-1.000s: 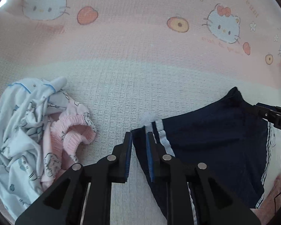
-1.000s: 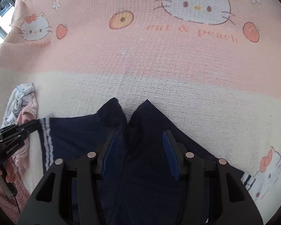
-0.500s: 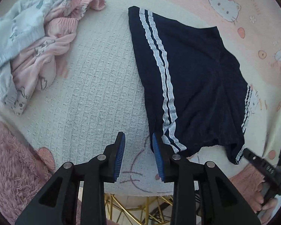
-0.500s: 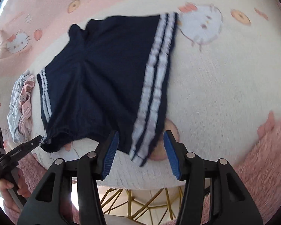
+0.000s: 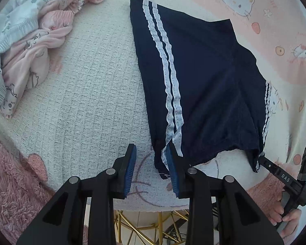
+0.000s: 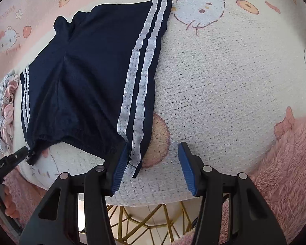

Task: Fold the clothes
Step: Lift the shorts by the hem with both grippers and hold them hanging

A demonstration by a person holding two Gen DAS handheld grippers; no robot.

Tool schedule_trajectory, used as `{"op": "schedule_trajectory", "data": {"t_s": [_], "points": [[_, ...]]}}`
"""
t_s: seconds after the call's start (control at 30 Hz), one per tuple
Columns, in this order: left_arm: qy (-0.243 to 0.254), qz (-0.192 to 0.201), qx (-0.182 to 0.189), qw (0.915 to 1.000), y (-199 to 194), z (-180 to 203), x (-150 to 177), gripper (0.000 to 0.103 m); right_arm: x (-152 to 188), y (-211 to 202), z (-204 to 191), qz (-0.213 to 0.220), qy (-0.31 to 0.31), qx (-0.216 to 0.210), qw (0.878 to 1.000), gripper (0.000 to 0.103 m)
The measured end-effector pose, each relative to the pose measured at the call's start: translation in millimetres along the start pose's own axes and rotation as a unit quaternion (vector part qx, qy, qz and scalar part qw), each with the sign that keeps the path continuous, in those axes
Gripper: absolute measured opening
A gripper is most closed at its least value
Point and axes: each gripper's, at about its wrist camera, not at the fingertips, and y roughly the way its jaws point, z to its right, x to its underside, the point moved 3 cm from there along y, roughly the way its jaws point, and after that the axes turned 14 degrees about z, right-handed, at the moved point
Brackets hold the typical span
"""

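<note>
Two grippers poised at the near corners of navy shorts (image 5: 204, 81) lying flat on a blanket (image 5: 87, 102).
Left gripper (image 5: 151, 169) and right gripper (image 6: 151, 167) gape, gripping nothing. No fold made yet; crumpled clothes (image 5: 30, 30) wait beside.

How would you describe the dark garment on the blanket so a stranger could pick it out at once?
Start at the cream and pink waffle-weave blanket printed with cartoon cats. Spread flat on its cream part lie the navy blue fabric shorts. Unlike the crumpled pale pink and light blue clothes heap beside them, they are dark, smoothed out, and edged with twin white stripes down each side.
</note>
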Motion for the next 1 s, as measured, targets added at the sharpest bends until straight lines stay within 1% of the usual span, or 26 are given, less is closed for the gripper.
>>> {"op": "schedule_trajectory", "data": {"t_s": [0.07, 0.13, 0.2, 0.27, 0.33, 0.43, 0.47, 0.5, 0.57, 0.6, 0.63, 0.8, 0.9, 1.0], "points": [[-0.024, 0.006, 0.020, 0.9995, -8, -5, -2, 0.032, 0, 0, 0, 0.000, 0.000, 0.000, 1.000, 0.051], [-0.065, 0.002, 0.057, 0.9962, -12, -12, -2, 0.032, 0, 0, 0, 0.000, 0.000, -0.001, 1.000, 0.051], [-0.088, -0.006, 0.071, 0.9936, -13, -16, 2, 0.032, 1, 0, -1, 0.000, -0.001, -0.001, 1.000, 0.051], [-0.085, -0.016, 0.072, 0.9936, -9, -15, 7, 0.032, 1, -1, -1, 0.000, -0.001, -0.001, 1.000, 0.051], [-0.097, -0.030, 0.081, 0.9915, 3, -13, 10, 0.032, 1, -1, -1, 0.000, -0.001, -0.002, 1.000, 0.052], [-0.107, -0.036, 0.080, 0.9903, 11, -13, 15, 0.032, 1, -1, -1, 0.000, -0.001, -0.002, 1.000, 0.052], [-0.098, -0.035, 0.076, 0.9916, 11, -10, 15, 0.032, 1, -1, -1, -0.001, -0.002, -0.002, 1.000, 0.050], [-0.088, -0.035, 0.072, 0.9929, 12, -7, 15, 0.032, 1, -1, -2, -0.001, -0.002, -0.003, 1.000, 0.042], [-0.068, -0.035, 0.063, 0.9951, 14, -1, 14, 0.032, 2, -1, -2, -0.001, -0.002, -0.003, 1.000, 0.037], [-0.070, -0.036, 0.065, 0.9948, 15, 0, 14, 0.032, 2, -1, -2, -0.001, -0.002, -0.003, 1.000, 0.032], [-0.072, -0.037, 0.068, 0.9943, 16, 2, 15, 0.032, 2, -1, -2, -0.001, -0.002, -0.003, 1.000, 0.030], [-0.062, -0.043, 0.076, 0.9943, 20, 7, 17, 0.032, 2, -2, -3, -0.001, -0.003, -0.004, 1.000, 0.031], [-0.057, -0.046, 0.074, 0.9946, 19, 7, 17, 0.032, 3, -2, -3, -0.001, -0.003, -0.005, 1.000, 0.031], [-0.046, -0.039, 0.066, 0.9960, 19, 9, 17, 0.031, 3, -2, -3, -0.001, -0.003, -0.005, 1.000, 0.031]]}}
